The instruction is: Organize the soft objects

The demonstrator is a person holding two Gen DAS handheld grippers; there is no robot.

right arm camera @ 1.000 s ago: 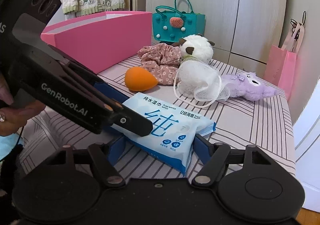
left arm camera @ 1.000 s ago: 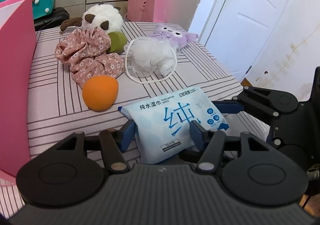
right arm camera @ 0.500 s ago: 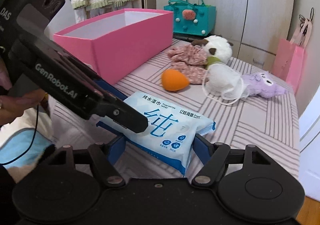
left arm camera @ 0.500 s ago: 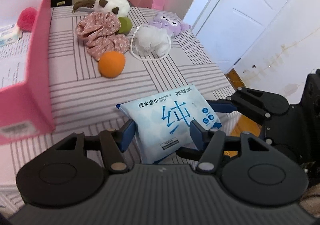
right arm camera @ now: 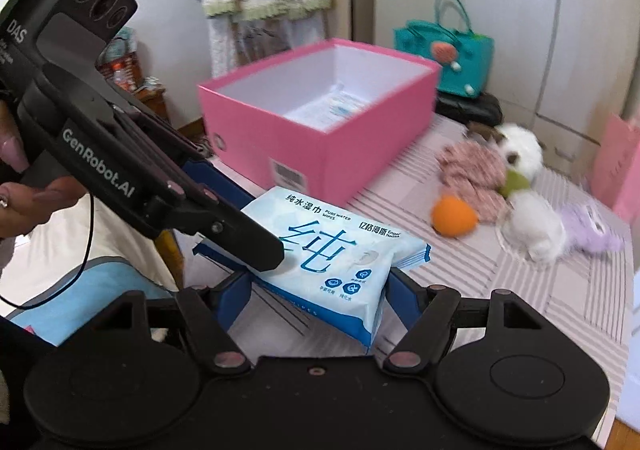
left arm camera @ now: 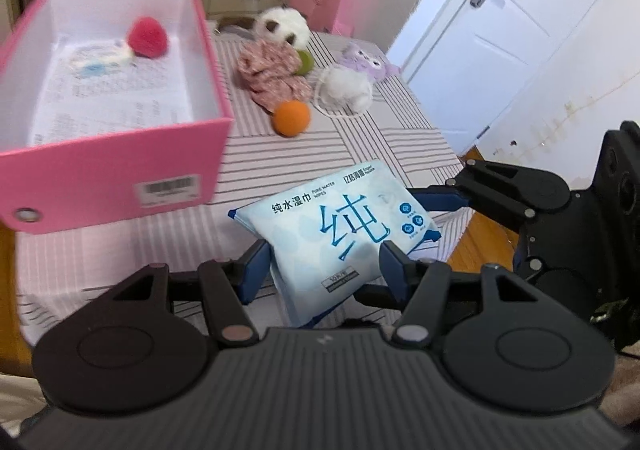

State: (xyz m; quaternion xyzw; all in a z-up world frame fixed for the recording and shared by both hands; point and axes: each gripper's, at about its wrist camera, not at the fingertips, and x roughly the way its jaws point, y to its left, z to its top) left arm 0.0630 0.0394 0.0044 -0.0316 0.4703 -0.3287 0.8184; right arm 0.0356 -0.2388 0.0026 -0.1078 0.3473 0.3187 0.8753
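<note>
A: Holding the pack of wet wipes [left arm camera: 340,238] are both grippers together. The left gripper [left arm camera: 325,263] has its two blue fingers [left arm camera: 256,264] closed against the short sides of the pack, one on each side. The right gripper [right arm camera: 318,292] does the same from the other direction, its blue fingers [right arm camera: 402,296] pressing on the pack's edges.

B: Where is the pack? Does it lie on the table?

A: It seems to be lifted, above the near edge of the table with the striped cloth [left arm camera: 352,146], and it is a little tilted. In the right wrist view the pack [right arm camera: 340,262] is just in front of the pink box [right arm camera: 320,138].

B: What is inside the box?

A: In the left wrist view the pink box [left arm camera: 120,178] is open at the top. On its white floor there is a red fluffy ball [left arm camera: 147,37] and beside it a second pack of wipes [left arm camera: 100,58].

B: And the other soft things?

A: They are further back on the table, well apart from the grippers. An orange sponge [left arm camera: 291,118] lies near a flowered cloth [left arm camera: 274,76]. Behind the cloth is a white plush toy [left arm camera: 282,26] with a green ball [left arm camera: 305,61] touching it. To the right there is a white mesh puff [left arm camera: 346,92], and a purple plush toy [left arm camera: 366,60] is just behind the puff.
</note>
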